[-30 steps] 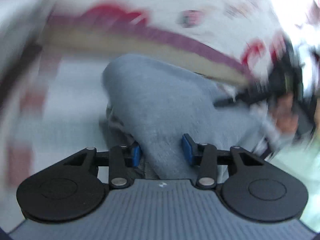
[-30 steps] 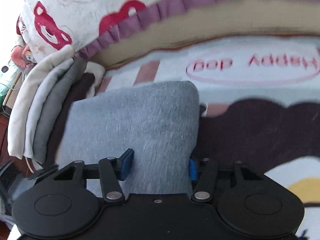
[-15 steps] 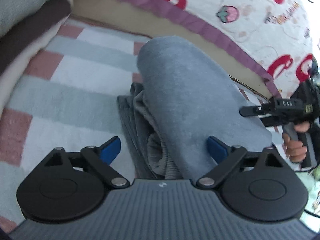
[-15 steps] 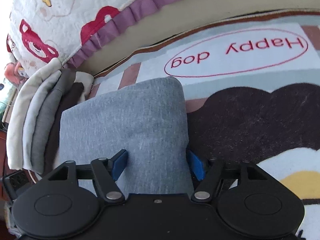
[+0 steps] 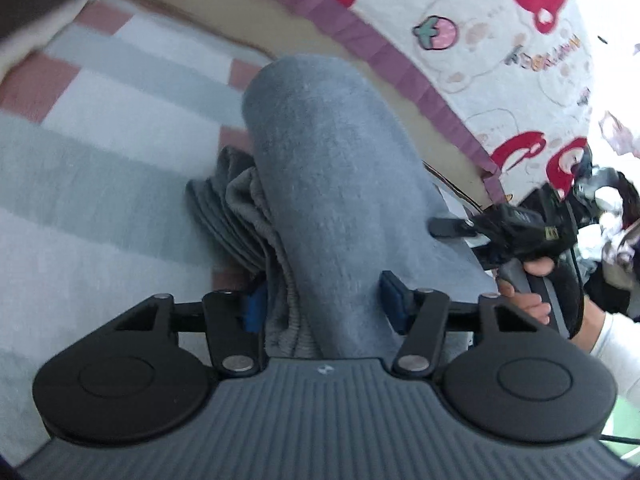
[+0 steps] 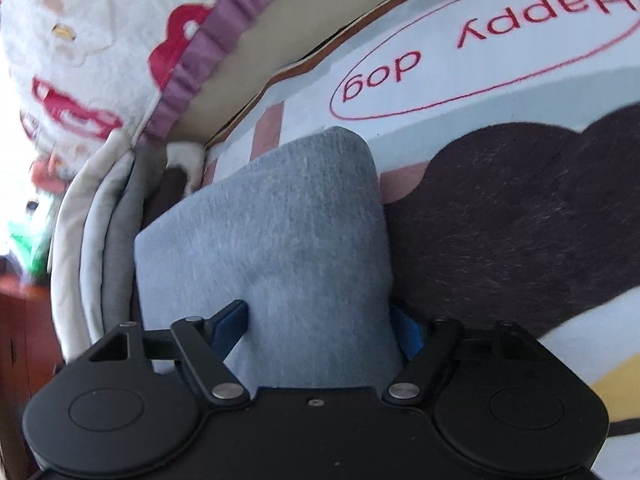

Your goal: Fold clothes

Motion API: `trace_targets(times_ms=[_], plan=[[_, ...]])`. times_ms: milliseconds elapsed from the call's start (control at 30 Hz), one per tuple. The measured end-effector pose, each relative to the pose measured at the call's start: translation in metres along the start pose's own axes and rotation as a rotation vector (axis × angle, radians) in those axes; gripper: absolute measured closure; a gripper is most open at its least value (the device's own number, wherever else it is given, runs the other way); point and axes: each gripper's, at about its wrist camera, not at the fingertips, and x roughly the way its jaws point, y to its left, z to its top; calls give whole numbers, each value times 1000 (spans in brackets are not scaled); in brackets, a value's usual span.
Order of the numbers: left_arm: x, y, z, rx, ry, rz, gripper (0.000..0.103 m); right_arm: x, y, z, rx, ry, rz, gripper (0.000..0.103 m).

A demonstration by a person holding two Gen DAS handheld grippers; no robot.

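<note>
A folded grey garment [image 5: 332, 184] lies on the striped rug [image 5: 100, 168], its ribbed hem layers showing on the left side. My left gripper [image 5: 324, 304] straddles its near end. Its jaws are closing, the cloth fills the gap, and both blue pads touch it. In the right wrist view the same garment [image 6: 280, 232] lies between the fingers of my right gripper [image 6: 320, 328], whose jaws are opening, the pads resting loosely at its sides. The right gripper [image 5: 444, 227] also shows in the left wrist view at the garment's far side, held by a hand [image 5: 524, 296].
A stack of folded clothes [image 6: 100, 240] sits just left of the garment. A bed with a bear-print quilt [image 6: 80, 40] and purple frill borders the rug behind. The rug carries a "Happy dog" print [image 6: 480, 40] and a dark brown patch [image 6: 520, 208].
The garment came down onto the rug. My left jaws let go and spread wide, then narrowed onto it again. My right jaws have widened around the cloth.
</note>
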Motion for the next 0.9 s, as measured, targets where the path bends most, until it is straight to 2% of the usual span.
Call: trace_targets(times_ms=[33,67,133,233,333,433,500,567,633,700,767,833,900], plan=[[-2,-2,1,12,-5,-2,49,1,7,-1,-20,-18,-19,25],[-3,-2,2,20,-8,-5,49,-1,14,-3,-54,-25,-40,34],[-7,-4,3,44,-16,-18,50,-10,25,-7,-112,-47,-39,45],[-12,-8,7,41,-21,-50,51,-27,36,-8,-135,-72,-3,47],[-9,-9,6,9,3,-55,51,-17,36,9,-134,-45,-32,45],[-2,1,4,-23,21,-30,50,2,36,22,-147,21,-91,36],[0,11,4,-67,29,-46,47,7,34,23,-179,51,-98,28],[3,19,5,-102,38,-58,41,8,25,24,-169,84,-64,23],[11,23,9,-126,67,-65,35,10,6,25,-70,114,-22,18],[18,22,11,-136,93,-69,35,4,-13,26,72,77,45,19],[18,15,10,-64,87,-65,43,1,-14,23,104,40,55,33],[14,1,9,39,76,-48,48,-4,1,18,37,9,39,41],[9,-10,8,86,55,-46,49,-10,15,13,-23,-23,27,46]])
